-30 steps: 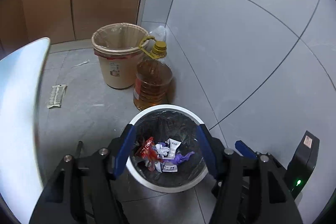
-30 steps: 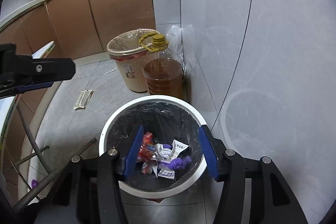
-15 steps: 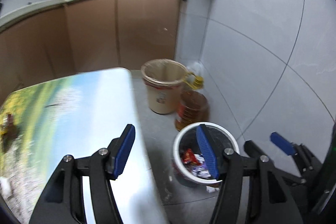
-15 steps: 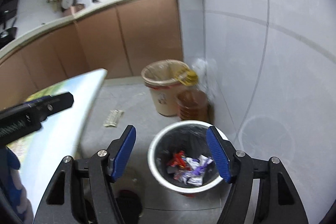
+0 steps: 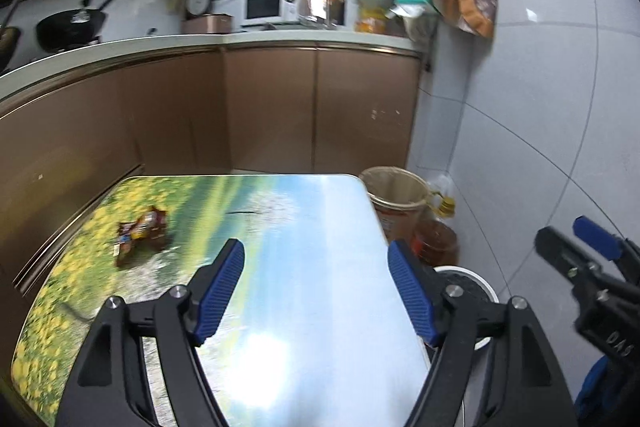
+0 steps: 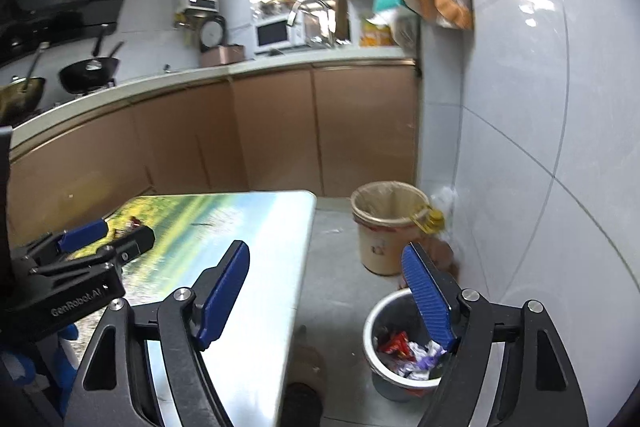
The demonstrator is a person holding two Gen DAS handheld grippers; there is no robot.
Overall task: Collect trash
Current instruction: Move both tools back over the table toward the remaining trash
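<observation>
Both claws are empty and held above the scene. The left claw [image 5: 316, 291] has its blue-padded jaws spreading apart at this moment, with nothing between them; only the desk surface shows through the gap. The right claw [image 6: 326, 293] is likewise widening, with nothing gripped.

The rectangular desk with a glossy meadow-and-sky print [image 5: 312, 327] fills the lower centre of the left wrist view. One item of trash lies on it: a crumpled brown-and-orange snack wrapper [image 5: 141, 227], resting on the yellow-flower part of the print toward the far left corner, well apart from both claws. In the right wrist view the wrapper is mostly hidden behind the left claw.

The collection point is the round white-rimmed waste bin with a black liner [image 6: 400, 347], standing on the floor just beside the desk's right edge. It already contains red, white and purple wrappers. Behind it stand a beige lined bucket [image 6: 386, 227] and an amber oil jug with a yellow cap [image 5: 436, 239], both against the tiled wall; neither appears to be the target bin.

Step in hand, as judged: the approach to the next piece of trash, with no pick yet made.

Next move calls for:
1. Advance the left claw, the nearer one, forward and left over the desk to the wrapper.
2. Lower the jaws to straddle it, keeping the pads just off the desk surface.
3. Clench lightly; the wrapper is thin and likely to slide on the glossy print.
</observation>
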